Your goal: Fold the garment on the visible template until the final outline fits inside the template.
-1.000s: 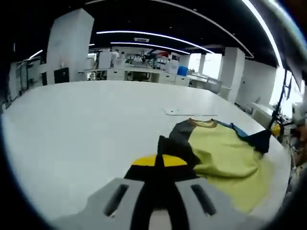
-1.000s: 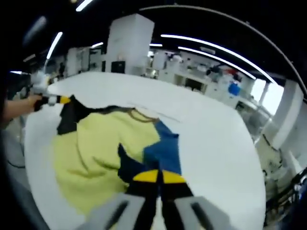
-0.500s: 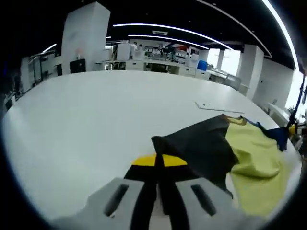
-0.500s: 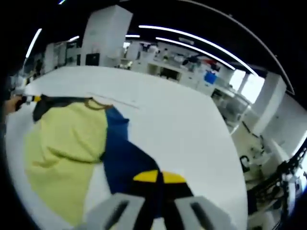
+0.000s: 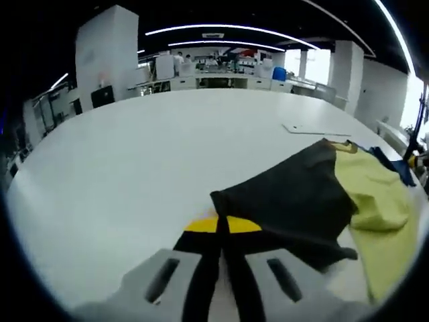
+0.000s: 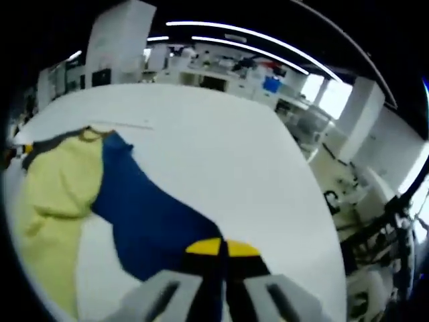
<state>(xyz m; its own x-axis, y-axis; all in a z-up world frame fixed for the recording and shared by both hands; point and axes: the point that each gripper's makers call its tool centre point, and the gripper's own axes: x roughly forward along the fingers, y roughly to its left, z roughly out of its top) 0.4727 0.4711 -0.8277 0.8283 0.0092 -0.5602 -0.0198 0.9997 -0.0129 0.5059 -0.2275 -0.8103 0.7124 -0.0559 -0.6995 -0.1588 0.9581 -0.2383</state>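
The garment lies spread across the white table (image 5: pixel 134 154): a yellow body (image 5: pixel 379 194) with a black sleeve (image 5: pixel 288 194) on one side and a blue sleeve (image 6: pixel 144 215) on the other. My left gripper (image 5: pixel 221 225) is shut on the end of the black sleeve, which stretches from the jaws toward the yellow body. My right gripper (image 6: pixel 221 248) is shut on the end of the blue sleeve, drawn out from the yellow body (image 6: pixel 50 181). The collar (image 5: pixel 338 145) shows at the garment's far edge. The other gripper's yellow tip (image 6: pixel 25 149) peeks in at the left.
A thin pale sheet (image 5: pixel 315 127) lies flat on the table past the collar. Desks, pillars and shelving stand far behind the table (image 6: pixel 221 154). Stands and cables crowd the floor off the table's right edge (image 6: pixel 348 201).
Both grippers have moved apart, pulling the sleeves outward. The black sleeve and the blue sleeve now lie stretched out much longer, and the yellow body has flattened.
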